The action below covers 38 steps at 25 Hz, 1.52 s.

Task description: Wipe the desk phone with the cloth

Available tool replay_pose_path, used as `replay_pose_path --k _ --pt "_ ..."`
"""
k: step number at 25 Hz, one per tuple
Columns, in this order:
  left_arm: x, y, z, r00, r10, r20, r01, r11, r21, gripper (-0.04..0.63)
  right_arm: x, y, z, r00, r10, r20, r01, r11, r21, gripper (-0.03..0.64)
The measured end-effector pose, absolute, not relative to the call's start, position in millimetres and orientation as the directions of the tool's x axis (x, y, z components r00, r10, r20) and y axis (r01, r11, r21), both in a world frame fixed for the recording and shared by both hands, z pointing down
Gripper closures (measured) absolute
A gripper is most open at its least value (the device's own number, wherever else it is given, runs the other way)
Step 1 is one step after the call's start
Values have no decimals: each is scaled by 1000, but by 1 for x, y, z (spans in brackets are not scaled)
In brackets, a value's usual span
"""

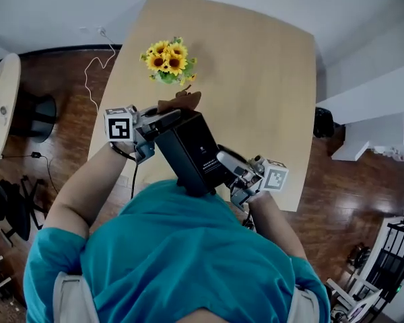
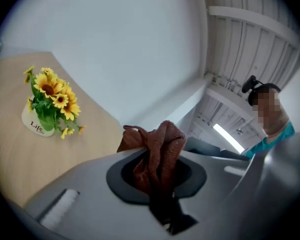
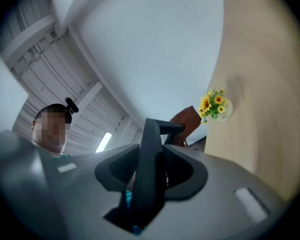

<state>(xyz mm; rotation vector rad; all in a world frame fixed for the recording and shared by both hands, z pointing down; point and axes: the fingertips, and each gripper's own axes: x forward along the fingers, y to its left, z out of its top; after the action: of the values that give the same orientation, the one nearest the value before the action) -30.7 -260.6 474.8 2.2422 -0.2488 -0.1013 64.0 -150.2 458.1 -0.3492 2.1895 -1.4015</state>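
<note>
The black desk phone (image 1: 192,150) is lifted off the wooden table (image 1: 256,79) and tilted, with its plain dark underside facing up in the head view. My right gripper (image 1: 229,167) is shut on its near end. In the right gripper view the phone's black edge (image 3: 151,169) stands between the jaws of the right gripper (image 3: 150,189). My left gripper (image 1: 161,120) is at the phone's far end, shut on a brown cloth (image 1: 182,101). In the left gripper view the bunched cloth (image 2: 157,151) fills the jaws of the left gripper (image 2: 157,184). The cloth (image 3: 186,121) also shows past the phone.
A small white pot of sunflowers (image 1: 167,60) (image 2: 47,104) (image 3: 215,105) stands on the table beyond the phone. A white cable (image 1: 94,66) runs over the wooden floor left of the table. A round table (image 1: 3,106) is at far left, white furniture (image 1: 370,113) at right.
</note>
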Motion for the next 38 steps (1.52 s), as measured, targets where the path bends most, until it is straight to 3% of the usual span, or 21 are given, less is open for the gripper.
replay_pose_path --k 8,14,23,26,30,34,38 --pt "4 -271 480 978 -162 131 -206 -656 726 528 59 -147 465 -961 -235 -145 19 467 -884 462" --pt "29 -273 491 978 -108 180 -206 -662 720 528 67 -140 477 -989 -132 -61 -7 462 -887 460" --pt "56 -275 491 975 -39 220 -185 -692 697 528 69 -134 483 -998 -36 -51 29 456 -889 457" --pt "52 -280 490 976 -78 205 -203 -678 707 528 72 -139 479 -989 -113 -95 33 455 -890 460" --pt "23 -302 492 955 -242 170 -288 -627 724 528 82 -148 481 -908 -359 -218 63 397 -916 463" --pt "-19 -319 494 918 -357 174 -368 -599 712 528 96 -148 492 -751 -582 -311 158 299 -941 463" --pt "-37 -301 482 909 -378 174 -392 -633 667 528 130 -172 491 -558 -748 -359 199 299 -933 463"
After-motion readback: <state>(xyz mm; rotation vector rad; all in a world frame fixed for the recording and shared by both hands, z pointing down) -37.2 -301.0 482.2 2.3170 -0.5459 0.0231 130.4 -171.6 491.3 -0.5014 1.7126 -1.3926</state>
